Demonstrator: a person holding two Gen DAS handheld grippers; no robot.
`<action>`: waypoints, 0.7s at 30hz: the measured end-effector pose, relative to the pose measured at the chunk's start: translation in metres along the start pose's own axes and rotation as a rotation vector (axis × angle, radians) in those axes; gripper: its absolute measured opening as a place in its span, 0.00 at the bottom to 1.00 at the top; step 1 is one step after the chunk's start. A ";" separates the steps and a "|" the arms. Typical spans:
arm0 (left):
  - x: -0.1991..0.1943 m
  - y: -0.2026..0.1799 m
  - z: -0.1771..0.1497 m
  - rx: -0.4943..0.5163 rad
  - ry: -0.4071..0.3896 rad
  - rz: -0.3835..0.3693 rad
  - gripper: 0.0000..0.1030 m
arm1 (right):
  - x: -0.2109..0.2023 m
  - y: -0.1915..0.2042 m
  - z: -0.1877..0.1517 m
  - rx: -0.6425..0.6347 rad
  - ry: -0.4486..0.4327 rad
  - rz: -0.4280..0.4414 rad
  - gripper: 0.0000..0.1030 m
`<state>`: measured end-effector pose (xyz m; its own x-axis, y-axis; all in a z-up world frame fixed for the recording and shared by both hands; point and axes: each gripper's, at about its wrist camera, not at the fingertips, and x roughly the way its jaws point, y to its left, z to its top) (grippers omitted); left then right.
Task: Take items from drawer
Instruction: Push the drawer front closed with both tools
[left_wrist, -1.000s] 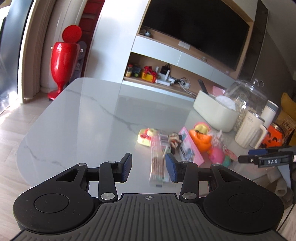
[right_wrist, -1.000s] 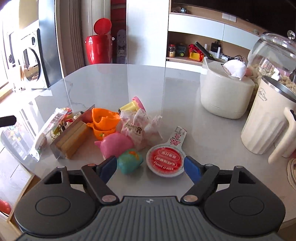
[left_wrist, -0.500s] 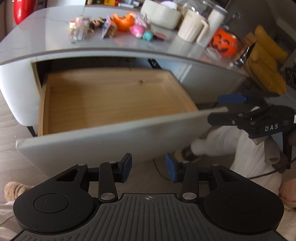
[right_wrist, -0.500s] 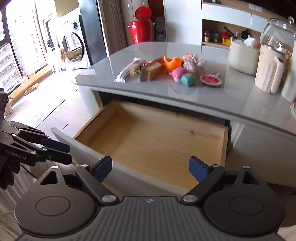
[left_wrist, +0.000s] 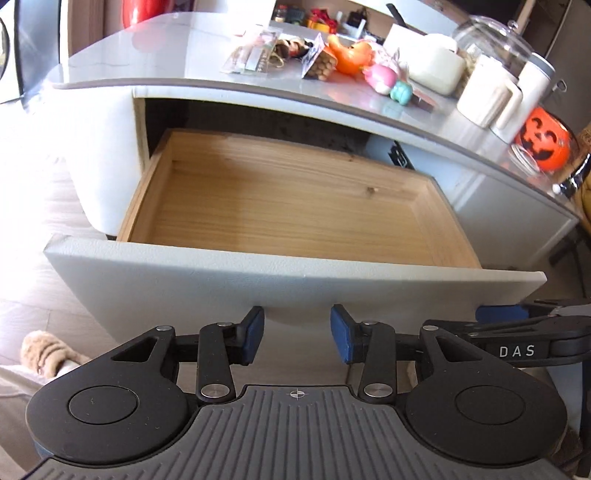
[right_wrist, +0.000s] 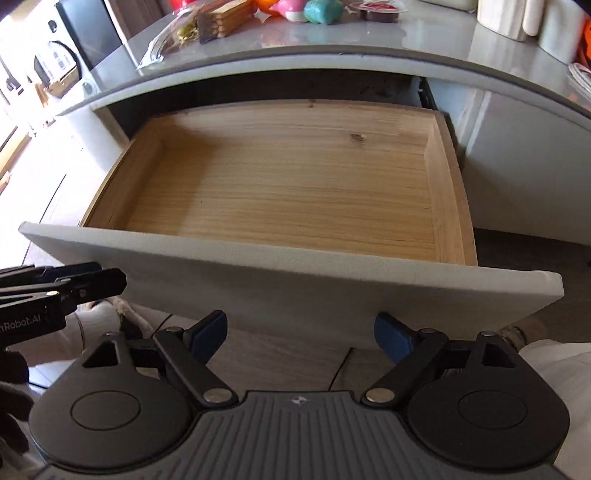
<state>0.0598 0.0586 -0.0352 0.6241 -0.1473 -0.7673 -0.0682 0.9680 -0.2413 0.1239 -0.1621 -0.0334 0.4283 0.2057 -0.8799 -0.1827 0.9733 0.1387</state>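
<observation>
You have a grey counter (left_wrist: 155, 70) with a marbled top and a rounded edge. On it, towards your left, lies a clear packet (left_wrist: 248, 58); just beside it a biscuit pack (left_wrist: 320, 63) stands on edge. Next come an orange toy (left_wrist: 349, 59), a pink toy (left_wrist: 380, 77) and a teal toy (left_wrist: 402, 92), close together. Behind them sits a white tub (left_wrist: 436, 72), then a glass jar (left_wrist: 495, 44), a cream jug (left_wrist: 487, 98) and a pumpkin pail (left_wrist: 543, 142) near the right end. From your right gripper's camera, a red-lidded cup (right_wrist: 378, 7) lies beside the teal toy.
</observation>
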 end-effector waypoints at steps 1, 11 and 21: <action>0.005 -0.003 0.004 0.004 -0.018 0.011 0.42 | 0.002 0.000 0.000 0.007 -0.025 -0.012 0.86; 0.060 -0.007 0.046 -0.007 -0.223 0.060 0.44 | 0.043 0.004 0.028 -0.003 -0.289 -0.111 0.86; 0.092 -0.008 0.058 0.077 -0.369 0.095 0.44 | 0.070 -0.001 0.062 0.020 -0.458 -0.196 0.86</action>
<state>0.1627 0.0491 -0.0690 0.8567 0.0132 -0.5157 -0.0892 0.9884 -0.1230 0.2092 -0.1422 -0.0668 0.7984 0.0377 -0.6009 -0.0446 0.9990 0.0033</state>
